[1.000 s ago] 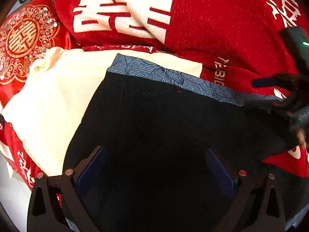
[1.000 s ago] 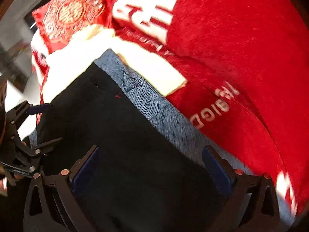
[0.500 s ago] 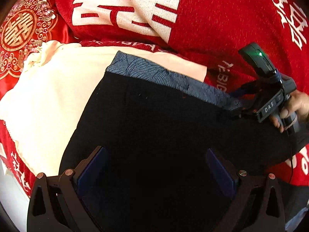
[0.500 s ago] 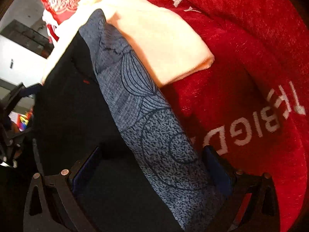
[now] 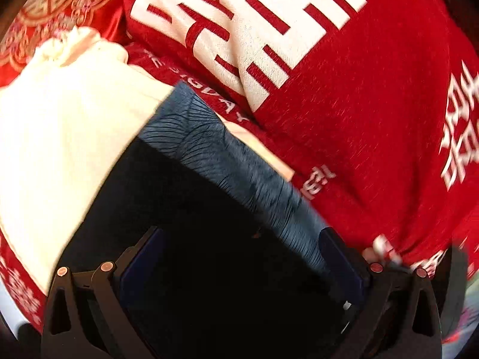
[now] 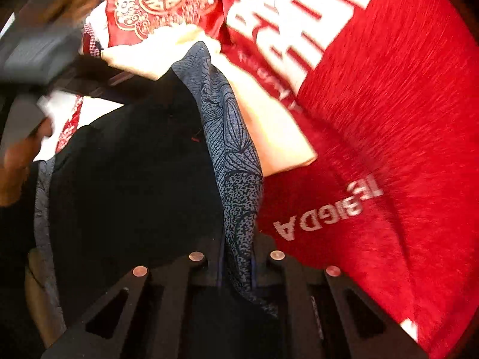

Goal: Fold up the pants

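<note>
Since half a second earlier, the right gripper (image 6: 238,264) had brought its fingers together on the patterned grey-blue waistband (image 6: 236,185) of the pants, where before they had stood wide on either side of it, and the left gripper (image 5: 239,266) had swung so that the other tool dropped out of its clear view. Largest in both views was the red blanket (image 5: 359,113) with big white characters, spread beneath everything and filling the far and right side. On it lay the black pants (image 5: 194,209), their dark cloth running from the waistband toward the cameras; in the right wrist view the pants (image 6: 134,185) hung from the band, which rose as a ridge straight ahead of the clamped fingers. A cream cloth (image 5: 60,137) lay under the pants' left and far edges, touching them. Beyond it sat a red embroidered cushion (image 6: 161,3) with a gold round emblem. The left gripper's fingers stood wide apart over the black cloth, the right one beside the waistband's edge, gripping nothing.
</note>
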### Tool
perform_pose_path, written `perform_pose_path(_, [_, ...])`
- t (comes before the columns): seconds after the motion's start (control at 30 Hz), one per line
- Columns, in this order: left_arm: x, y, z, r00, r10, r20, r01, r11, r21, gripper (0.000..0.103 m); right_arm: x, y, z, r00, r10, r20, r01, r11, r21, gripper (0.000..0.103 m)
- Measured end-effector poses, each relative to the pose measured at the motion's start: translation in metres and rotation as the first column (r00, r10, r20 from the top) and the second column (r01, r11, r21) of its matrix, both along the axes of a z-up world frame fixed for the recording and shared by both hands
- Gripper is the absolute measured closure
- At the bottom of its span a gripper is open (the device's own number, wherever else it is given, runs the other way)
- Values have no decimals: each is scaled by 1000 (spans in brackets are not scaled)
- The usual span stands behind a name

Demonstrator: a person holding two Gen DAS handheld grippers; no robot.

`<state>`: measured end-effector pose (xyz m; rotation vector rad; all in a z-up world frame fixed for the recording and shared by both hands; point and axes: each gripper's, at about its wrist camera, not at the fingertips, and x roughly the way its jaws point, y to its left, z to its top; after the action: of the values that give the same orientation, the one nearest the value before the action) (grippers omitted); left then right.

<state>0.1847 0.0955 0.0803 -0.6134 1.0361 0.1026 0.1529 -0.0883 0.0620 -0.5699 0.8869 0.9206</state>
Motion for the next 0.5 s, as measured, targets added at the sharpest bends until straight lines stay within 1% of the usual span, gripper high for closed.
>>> perform_pose_path(0.07, [6,-1,3,1000,24,0,-24,998,-58,0,-17,1,8,997,-18,73,19,1000,-14,89])
perform_pose_path(0.1, [10,-3,4,999,53,-12,-54,995,-78,0,-24,0,8,994,-25,105,27,999,-22,90])
perform_pose_path(0.17, [18,-4,3,995,92,-36,-95,991,-90,0,-29,2,10,986,-33,166,41,998,-45,90])
perform_pose_path(0.23, [31,-6,-4,987,137,-79,-143,986,-83,0,-37,-1,13,980,-46,192,55,998,-39,90])
perform_pose_path(0.27, [35,-6,-8,983,155,-94,-162,984,-72,4,-41,-3,14,979,-53,196,60,998,-30,91])
perform_pose_path(0.3, [37,-5,-13,981,166,-102,-173,983,-66,17,-43,-4,12,978,-57,199,63,998,-24,92])
perform_pose_path(0.33, [38,-7,-18,980,160,-122,-169,984,-60,61,-45,-4,13,977,-61,206,67,997,-22,92])
perform_pose_path(0.37, [41,-10,-25,976,148,-160,-159,986,-58,88,-45,-5,14,975,-66,212,73,997,-24,92])
perform_pose_path(0.4, [36,-8,-30,975,149,-167,-166,982,-94,89,-47,-5,15,975,-71,212,78,997,-23,94])
perform_pose_path(0.47, [18,-2,-28,977,175,-120,-191,971,-143,89,-46,-3,18,974,-82,211,85,996,-6,96])
perform_pose_path(0.5, [11,-2,-26,978,177,-108,-192,971,-146,89,-50,-5,21,974,-82,213,84,996,-2,96])
